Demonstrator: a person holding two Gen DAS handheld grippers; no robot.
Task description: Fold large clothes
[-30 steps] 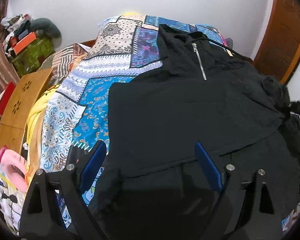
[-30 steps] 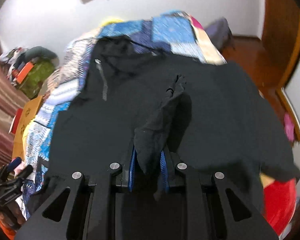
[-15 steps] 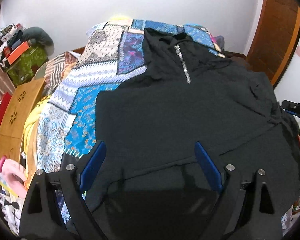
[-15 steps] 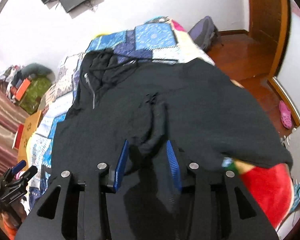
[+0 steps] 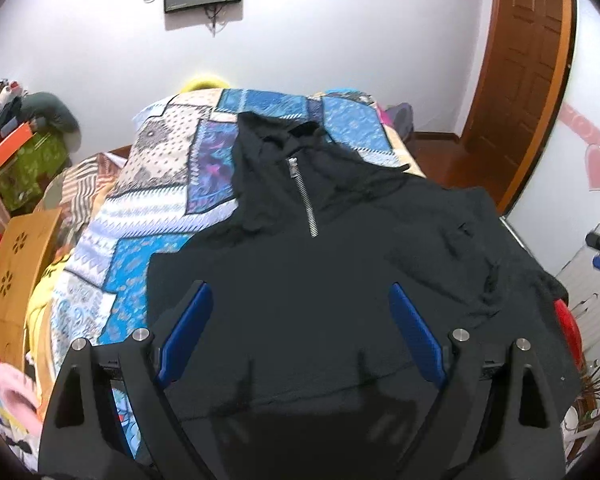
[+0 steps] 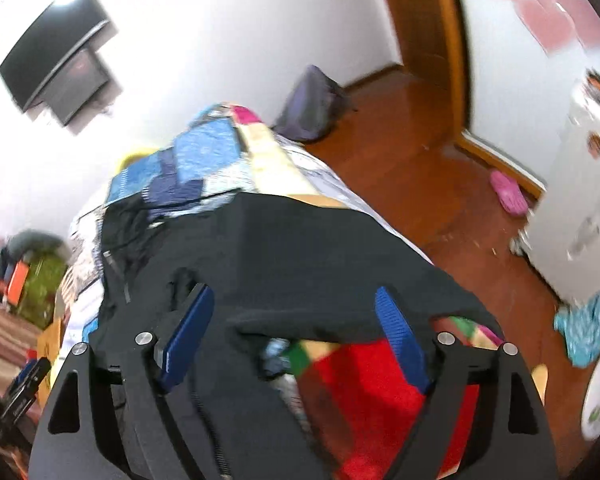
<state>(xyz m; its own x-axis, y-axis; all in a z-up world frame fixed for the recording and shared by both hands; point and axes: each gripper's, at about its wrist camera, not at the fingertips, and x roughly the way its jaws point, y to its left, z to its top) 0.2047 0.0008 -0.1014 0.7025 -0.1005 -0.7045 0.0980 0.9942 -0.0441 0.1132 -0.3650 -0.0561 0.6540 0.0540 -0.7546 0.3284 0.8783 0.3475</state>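
Observation:
A large black hooded top [image 5: 320,280] with a short silver zip [image 5: 302,196] lies spread front up on the patchwork bed cover [image 5: 172,184]. Its hood points to the far wall. My left gripper [image 5: 300,300] is open and empty, raised above the top's lower half. In the right wrist view the same top [image 6: 300,256] lies over the bed's right side. My right gripper [image 6: 292,300] is open and empty above the top's right edge. A sleeve lies folded across the body.
A red and multicoloured blanket [image 6: 380,392] lies under the top at the bed's near right corner. Wooden floor [image 6: 440,184], a pink slipper [image 6: 508,198] and a white cabinet [image 6: 580,208] are to the right. Cluttered boxes [image 5: 24,160] and an orange stool [image 5: 16,264] are left of the bed.
My right gripper opened and let go of the black sleeve, then pulled back and swung right. My left gripper rose and drew back, still open.

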